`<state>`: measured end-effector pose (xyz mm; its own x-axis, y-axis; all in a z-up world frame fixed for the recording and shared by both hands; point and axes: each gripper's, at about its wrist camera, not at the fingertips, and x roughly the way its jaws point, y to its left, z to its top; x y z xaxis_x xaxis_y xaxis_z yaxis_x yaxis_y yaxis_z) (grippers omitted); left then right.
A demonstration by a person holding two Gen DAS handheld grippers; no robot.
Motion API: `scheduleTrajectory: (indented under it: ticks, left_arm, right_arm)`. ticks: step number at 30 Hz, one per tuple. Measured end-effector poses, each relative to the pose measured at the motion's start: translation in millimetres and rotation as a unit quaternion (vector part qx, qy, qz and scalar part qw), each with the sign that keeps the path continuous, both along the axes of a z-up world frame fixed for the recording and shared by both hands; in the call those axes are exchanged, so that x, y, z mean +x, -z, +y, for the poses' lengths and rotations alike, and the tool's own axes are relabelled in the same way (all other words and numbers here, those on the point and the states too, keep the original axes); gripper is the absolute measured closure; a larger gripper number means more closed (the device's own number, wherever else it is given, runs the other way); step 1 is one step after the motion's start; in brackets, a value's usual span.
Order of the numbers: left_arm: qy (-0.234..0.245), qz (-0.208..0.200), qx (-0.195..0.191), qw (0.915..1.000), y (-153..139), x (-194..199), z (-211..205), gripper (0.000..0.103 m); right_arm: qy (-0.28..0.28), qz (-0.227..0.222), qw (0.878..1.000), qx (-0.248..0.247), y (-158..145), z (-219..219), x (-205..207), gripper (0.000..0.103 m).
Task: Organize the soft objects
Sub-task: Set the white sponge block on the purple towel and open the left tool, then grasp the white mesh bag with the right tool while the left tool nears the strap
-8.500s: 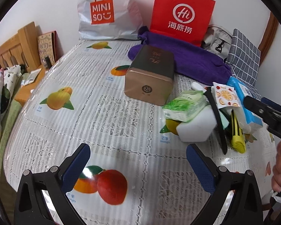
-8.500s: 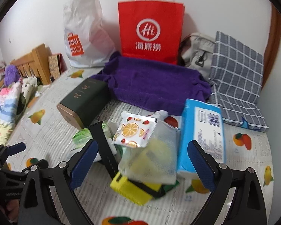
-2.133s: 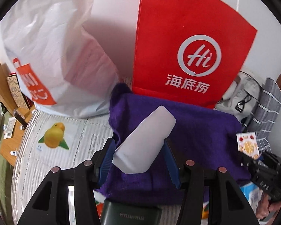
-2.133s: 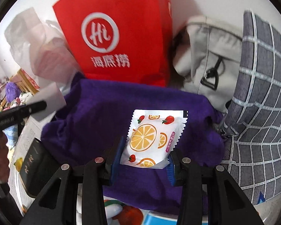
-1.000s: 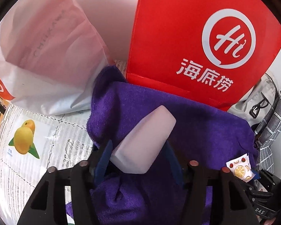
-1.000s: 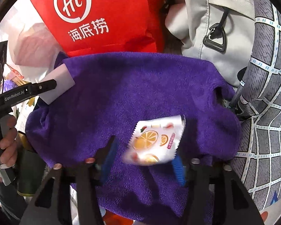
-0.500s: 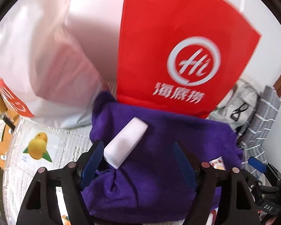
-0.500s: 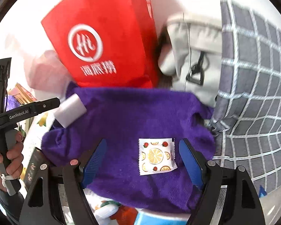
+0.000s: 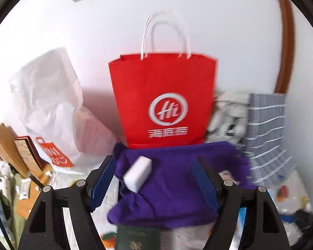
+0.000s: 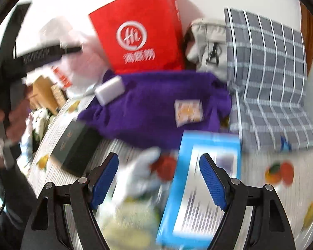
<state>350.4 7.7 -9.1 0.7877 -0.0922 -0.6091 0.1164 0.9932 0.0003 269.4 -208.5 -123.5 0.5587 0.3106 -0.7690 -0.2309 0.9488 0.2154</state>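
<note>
A white sponge block (image 9: 138,173) lies on the left end of the purple towel (image 9: 173,185); the block shows in the right wrist view (image 10: 109,90) too. An orange-print sachet (image 10: 188,109) lies on the towel's (image 10: 148,112) right part. My left gripper (image 9: 155,180) is open and empty, pulled back from the towel. My right gripper (image 10: 158,175) is open and empty, above a blue tissue pack (image 10: 200,187) and blurred items near the front.
A red paper bag (image 9: 163,100) and a white plastic bag (image 9: 50,108) stand behind the towel. A grey backpack (image 10: 208,45) and a checked pillow (image 10: 269,77) lie at the right. A dark green tin box (image 10: 75,143) sits left of the pile.
Both grippers have opened, left the sponge and the sachet on the towel, and drawn back. The right one has dropped toward the front pile.
</note>
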Motion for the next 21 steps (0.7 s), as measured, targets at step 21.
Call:
scheduleTrajectory:
  ticks: [21]
  left_arm:
    - [-0.053,0.1,-0.146,0.9829,74,-186,81,0.029]
  right_arm:
    - [-0.02,0.053,0.998,0.02,53,34,-64,0.019]
